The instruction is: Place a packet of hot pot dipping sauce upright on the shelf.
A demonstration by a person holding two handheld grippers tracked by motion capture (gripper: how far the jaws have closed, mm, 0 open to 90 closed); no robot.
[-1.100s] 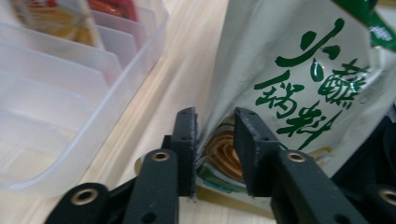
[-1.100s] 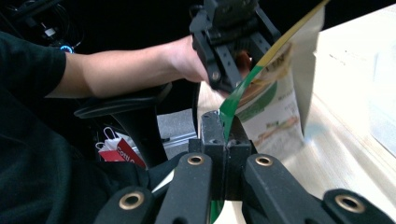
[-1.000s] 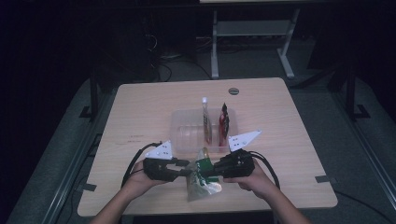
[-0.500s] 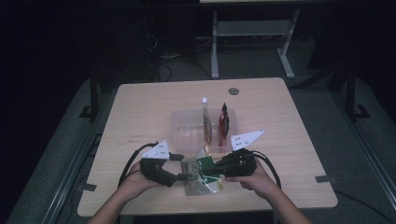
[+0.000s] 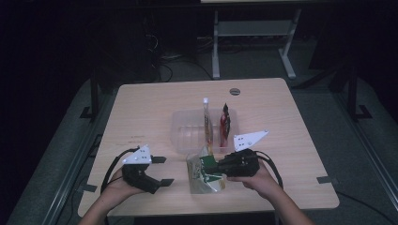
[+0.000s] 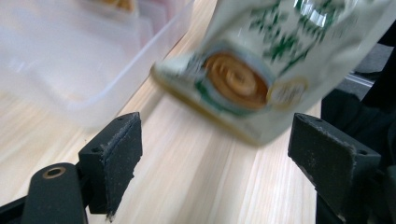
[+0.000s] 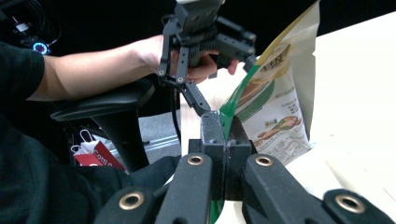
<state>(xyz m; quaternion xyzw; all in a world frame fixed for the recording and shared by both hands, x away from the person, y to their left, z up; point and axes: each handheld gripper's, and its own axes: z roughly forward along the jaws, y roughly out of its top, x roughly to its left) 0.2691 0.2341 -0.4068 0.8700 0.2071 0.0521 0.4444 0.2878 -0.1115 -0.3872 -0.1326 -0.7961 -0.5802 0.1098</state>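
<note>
A green-and-white snack pouch [image 5: 202, 177] stands at the front middle of the table, and my right gripper [image 5: 210, 167] is shut on its green top edge [image 7: 232, 108]. My left gripper [image 5: 163, 170] sits to the pouch's left, a short way off it. Its jaws have just been opening and now stand wide, with nothing between the pads [image 6: 122, 150]. In the left gripper view the pouch [image 6: 261, 60] hangs blurred ahead of the jaws, beyond the pads. Behind the pouch is a clear plastic bin [image 5: 184, 132].
In the bin a yellow pouch [image 5: 206, 123] and a red pouch [image 5: 224, 123] stand upright at its right end. The wooden table [image 5: 141, 108] has a small round grommet [image 5: 234, 91] near its far edge. A table frame [image 5: 253, 28] stands on the dark floor beyond.
The left gripper has let go of the pouch, opened wide and moved left, away from it. The right gripper has stayed put, still clamped on the pouch.
</note>
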